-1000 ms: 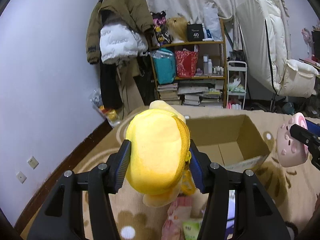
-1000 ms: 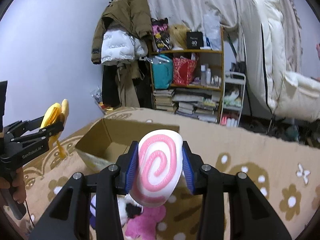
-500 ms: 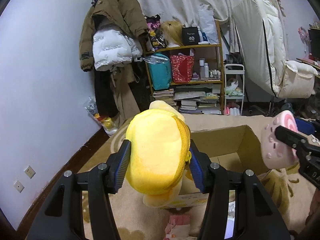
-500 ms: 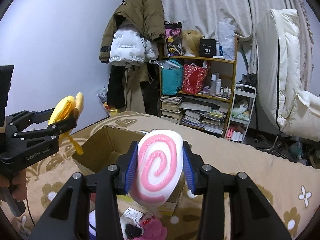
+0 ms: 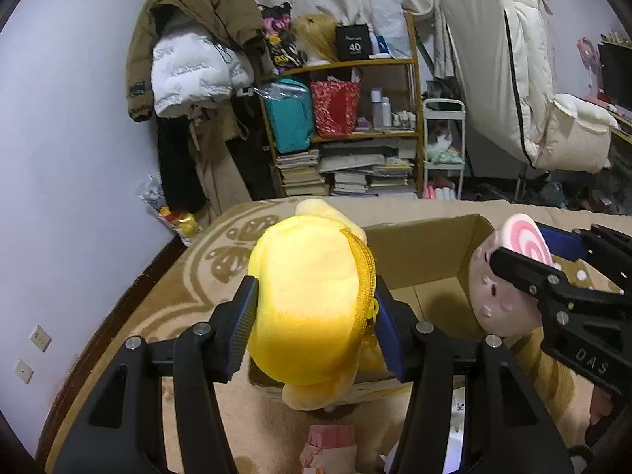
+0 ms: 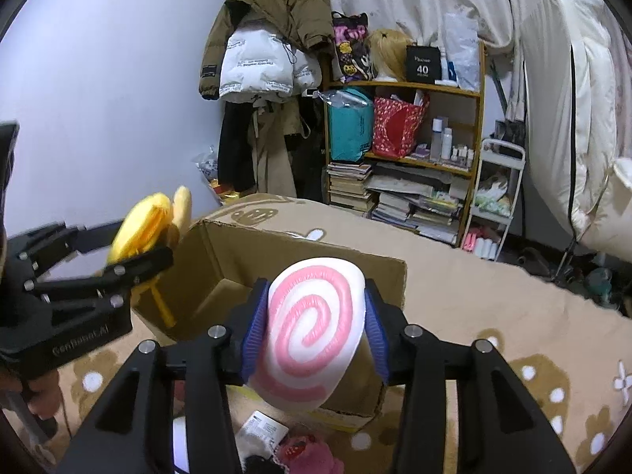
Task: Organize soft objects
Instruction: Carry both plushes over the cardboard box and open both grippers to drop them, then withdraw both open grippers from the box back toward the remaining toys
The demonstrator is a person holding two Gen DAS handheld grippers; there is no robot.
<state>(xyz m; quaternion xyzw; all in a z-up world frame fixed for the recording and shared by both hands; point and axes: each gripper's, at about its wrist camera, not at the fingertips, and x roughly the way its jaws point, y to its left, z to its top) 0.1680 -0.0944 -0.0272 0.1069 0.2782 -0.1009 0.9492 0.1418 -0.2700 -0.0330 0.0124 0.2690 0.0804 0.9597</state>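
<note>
Over cardboard box [image 5: 426, 252], fingers [image 5: 245, 316] clamp yellow plush [image 5: 312, 308].

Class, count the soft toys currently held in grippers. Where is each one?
2. The yellow plush sits in the left gripper; the pink swirl plush sits in the right gripper. Other toys lie partly hidden below.

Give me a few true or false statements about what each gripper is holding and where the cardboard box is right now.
1. The left gripper clamps a yellow plush pouch. True.
2. The right gripper is open and holds nothing. False: it is shut on a pink swirl plush.
3. The cardboard box is open at the top. True.
4. The box sits on the wooden bookshelf. False: it sits on the tan flowered blanket.
</note>
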